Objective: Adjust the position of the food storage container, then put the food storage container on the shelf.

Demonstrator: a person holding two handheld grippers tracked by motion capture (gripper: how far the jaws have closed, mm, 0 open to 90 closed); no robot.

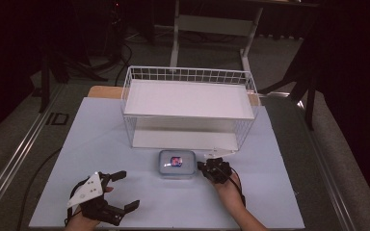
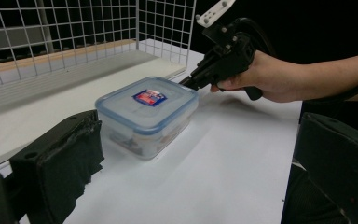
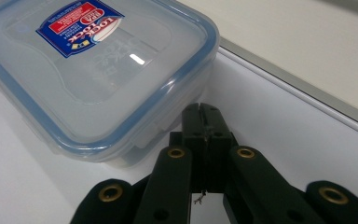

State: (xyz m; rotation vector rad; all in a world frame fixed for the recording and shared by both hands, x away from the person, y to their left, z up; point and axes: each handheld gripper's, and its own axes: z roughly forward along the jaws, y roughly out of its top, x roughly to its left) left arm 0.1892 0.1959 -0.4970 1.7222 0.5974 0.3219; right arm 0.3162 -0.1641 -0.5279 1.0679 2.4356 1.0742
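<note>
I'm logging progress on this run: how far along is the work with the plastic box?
Early. The lidded plastic box sits on the table before the wire basket, outside it. The right gripper, jaws shut, has its tips at the box's side; the left gripper waits open. Any lifting or moving remains.

Container on table — before wire basket — right hand-held gripper seemingly touching its right side.
</note>
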